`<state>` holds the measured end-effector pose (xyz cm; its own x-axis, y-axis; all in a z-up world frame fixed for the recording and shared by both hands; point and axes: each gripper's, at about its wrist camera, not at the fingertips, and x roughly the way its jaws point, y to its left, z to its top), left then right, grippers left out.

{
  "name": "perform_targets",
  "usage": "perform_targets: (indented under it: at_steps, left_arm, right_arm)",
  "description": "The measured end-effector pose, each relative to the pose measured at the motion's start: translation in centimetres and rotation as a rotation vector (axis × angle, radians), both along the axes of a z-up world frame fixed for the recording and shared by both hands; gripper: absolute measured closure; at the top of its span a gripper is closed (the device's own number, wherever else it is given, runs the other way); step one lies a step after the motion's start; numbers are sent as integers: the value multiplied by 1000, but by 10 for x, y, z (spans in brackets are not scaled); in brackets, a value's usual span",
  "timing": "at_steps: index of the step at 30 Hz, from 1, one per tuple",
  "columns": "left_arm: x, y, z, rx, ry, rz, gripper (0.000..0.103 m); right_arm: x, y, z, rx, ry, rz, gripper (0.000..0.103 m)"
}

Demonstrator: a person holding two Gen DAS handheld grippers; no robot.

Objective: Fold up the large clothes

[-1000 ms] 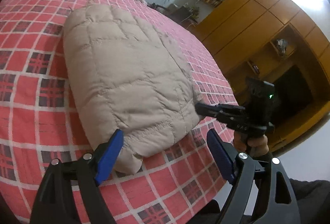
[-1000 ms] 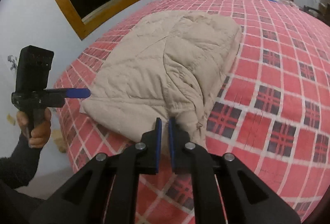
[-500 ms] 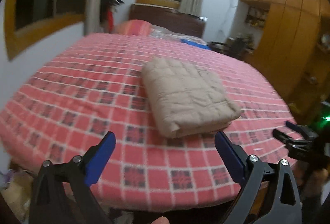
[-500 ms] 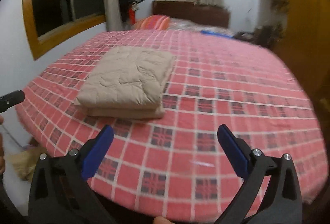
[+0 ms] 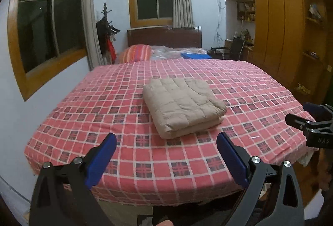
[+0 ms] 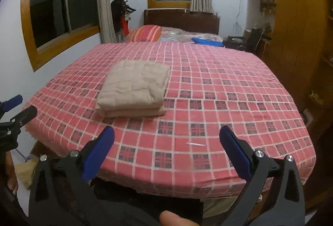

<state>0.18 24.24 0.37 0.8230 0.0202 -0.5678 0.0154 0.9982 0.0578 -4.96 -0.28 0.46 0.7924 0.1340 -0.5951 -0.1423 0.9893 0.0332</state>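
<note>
Both tools have drawn back, left tool (image 5: 165, 151) and right tool (image 6: 166, 143) gaping empty, folded jacket (image 5: 183, 104) alone on checked bedspread (image 5: 104, 105).

Striped pillow (image 5: 135, 53) and blue item (image 5: 195, 56) beside headboard (image 5: 164, 37)

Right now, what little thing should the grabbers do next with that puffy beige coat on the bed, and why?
Probably nothing more than staying back. The beige coat lies as a neat stacked bundle on the checked bedspread, and the left gripper and right gripper are both open, empty and apart from it. At most, press the top flat.
</note>
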Motion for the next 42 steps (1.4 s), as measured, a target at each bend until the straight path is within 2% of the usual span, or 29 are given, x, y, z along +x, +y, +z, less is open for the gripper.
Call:
perform_targets:
  at_steps: [8, 22, 42]
  left_arm:
    - [7, -8, -9, -31, 57, -21, 6]
    - [7, -7, -12, -74, 63, -24, 6]
    - [8, -5, -14, -83, 65, -10, 6]
  right_arm:
    - [0, 1, -1, -11, -7, -17, 3]
    - [-4, 9, 1, -31, -19, 0, 3]
    - [-7, 13, 4, -37, -46, 8, 3]
